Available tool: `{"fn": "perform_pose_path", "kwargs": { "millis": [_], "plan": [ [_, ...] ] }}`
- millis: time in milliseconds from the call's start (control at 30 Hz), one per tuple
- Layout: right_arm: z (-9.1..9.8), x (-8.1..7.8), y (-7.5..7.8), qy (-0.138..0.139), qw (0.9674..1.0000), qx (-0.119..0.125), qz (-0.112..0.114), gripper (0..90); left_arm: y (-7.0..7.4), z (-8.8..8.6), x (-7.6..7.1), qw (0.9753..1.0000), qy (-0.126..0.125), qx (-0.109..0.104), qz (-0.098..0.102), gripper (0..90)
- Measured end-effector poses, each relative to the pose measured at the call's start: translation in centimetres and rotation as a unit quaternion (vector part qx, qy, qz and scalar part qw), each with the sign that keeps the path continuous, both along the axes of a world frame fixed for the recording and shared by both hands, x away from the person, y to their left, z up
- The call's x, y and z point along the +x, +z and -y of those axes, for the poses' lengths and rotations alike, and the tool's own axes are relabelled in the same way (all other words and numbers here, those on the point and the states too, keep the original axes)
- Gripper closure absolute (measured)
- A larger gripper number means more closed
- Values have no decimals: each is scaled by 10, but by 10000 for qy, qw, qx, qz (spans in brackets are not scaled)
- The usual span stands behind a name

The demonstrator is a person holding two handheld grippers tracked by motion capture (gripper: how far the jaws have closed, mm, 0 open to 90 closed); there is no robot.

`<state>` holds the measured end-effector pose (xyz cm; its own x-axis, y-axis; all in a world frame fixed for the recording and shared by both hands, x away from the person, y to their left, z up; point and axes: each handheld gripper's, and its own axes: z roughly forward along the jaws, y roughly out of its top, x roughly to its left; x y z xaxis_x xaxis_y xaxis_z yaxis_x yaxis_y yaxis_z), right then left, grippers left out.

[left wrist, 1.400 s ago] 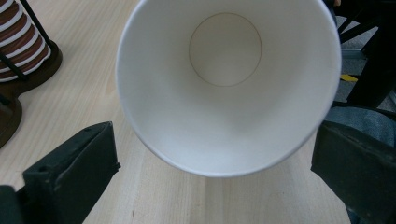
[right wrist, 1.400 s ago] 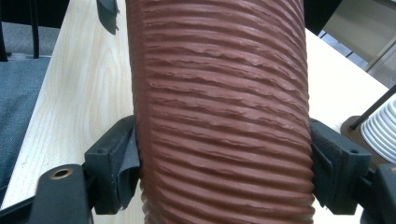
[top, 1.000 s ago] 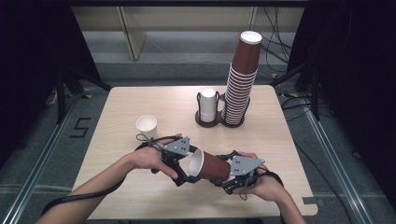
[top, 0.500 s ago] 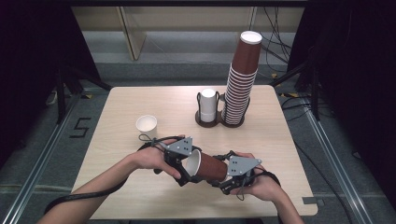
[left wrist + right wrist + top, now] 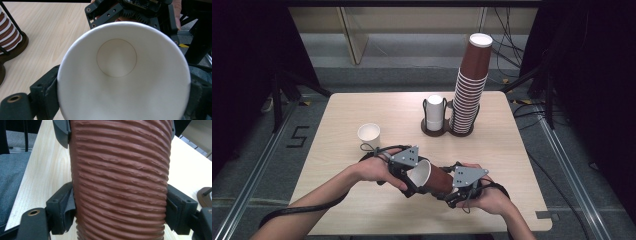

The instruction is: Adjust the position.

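Both claws clamp one brown ribbed cup (image 5: 432, 177) over the pale wood table (image 5: 522, 165): left gripper (image 5: 409, 172) just closed around its rim, right gripper (image 5: 462, 187) squeezing its body, near the tall cup stack (image 5: 469, 90).

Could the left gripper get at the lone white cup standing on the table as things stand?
Probably not right away. The left gripper, whose jaws have just been closing, straddles the rim of the brown ribbed cup that the right gripper clamps. The white cup stands close beyond it, with bare table around it.
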<state>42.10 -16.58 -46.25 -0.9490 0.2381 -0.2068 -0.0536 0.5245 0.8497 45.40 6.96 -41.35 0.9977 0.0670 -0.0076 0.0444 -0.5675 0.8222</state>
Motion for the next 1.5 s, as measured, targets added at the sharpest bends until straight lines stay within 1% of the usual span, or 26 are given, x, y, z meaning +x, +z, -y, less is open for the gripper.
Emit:
{"fn": "perform_pose_path", "kwargs": {
  "millis": [100,133,167,233,300,333,400,467,500,533,567,600,633,667,700,733,767,867,967,1000,1133,1167,1233,1367,1433,1500],
  "plan": [
    [-2,0,-1,-38,9999,-5,-127,227,1,1,1,10000,-5,43,41,99],
    [-2,1,0,-66,9999,-10,-95,225,2,1,2,9999,-10,97,51,99],
    [-3,1,0,-72,9998,-40,-160,224,3,2,2,9998,-57,165,51,99],
    [-5,2,1,-87,9995,-123,-283,223,6,5,3,9995,-110,269,154,99],
    [-6,3,6,-153,9992,-219,-299,216,10,8,3,9989,-129,292,329,99],
    [-6,3,7,-183,9992,-222,-285,209,11,9,2,9989,-118,278,362,99],
    [-5,4,9,-213,9993,-126,-273,190,11,10,1,9983,-170,376,415,101],
    [-5,1,6,-266,9984,-197,-451,146,11,8,1,9973,-127,514,516,101],
    [-5,-1,5,-427,9969,-278,-595,87,10,8,1,9972,-64,515,538,101],
    [-6,1,4,-378,9977,-253,-503,45,10,6,2,9971,-38,534,545,102],
    [-6,0,3,-432,9972,-241,-568,13,10,5,1,9968,-1,571,565,102],
    [-6,-2,1,-470,9969,-239,-581,4,11,3,1,9959,-7,660,611,102],
    [-7,-3,-1,-477,9966,-267,-622,4,11,2,1,9958,25,662,635,102],
    [-6,-2,-1,-488,9970,-295,-527,4,11,1,1,9960,62,635,631,102],
    [-6,-2,-2,-522,9969,-274,-530,4,13,0,2,9954,47,702,648,103],
    [-5,-1,-2,-548,9968,-261,-519,4,13,-1,2,9955,36,691,646,103],
    [-5,-1,-2,-580,9964,-252,-563,4,13,-1,1,9949,54,751,675,103],
    [-2,1,-2,-623,9968,-253,-424,4,16,-3,2,9922,93,988,753,104],
    [4,1,-2,-724,9958,-231,-516,4,18,-5,3,9911,160,1093,745,105],
    [6,0,-2,-759,9955,-233,-521,4,19,-5,4,9899,138,1196,754,105],
    [15,0,-3,-888,9942,-197,-569,4,21,-6,6,9876,218,1318,825,106],
    [17,-1,-3,-925,9942,-199,-513,4,22,-6,6,9870,216,1369,818,106],
    [20,-2,-4,-958,9937,-171,-557,4,23,-4,6,9857,221,1472,785,105],
    [25,-2,-7,-1056,9928,-150,-537,4,24,-1,6,9843,253,1552,804,105],
    [27,-2,-8,-1093,9928,-131,-479,4,25,1,8,9821,243,1663,850,105],
    [26,-2,-8,-1099,9925,-83,-520,4,25,2,9,9802,217,1753,891,104]
  ]
}}
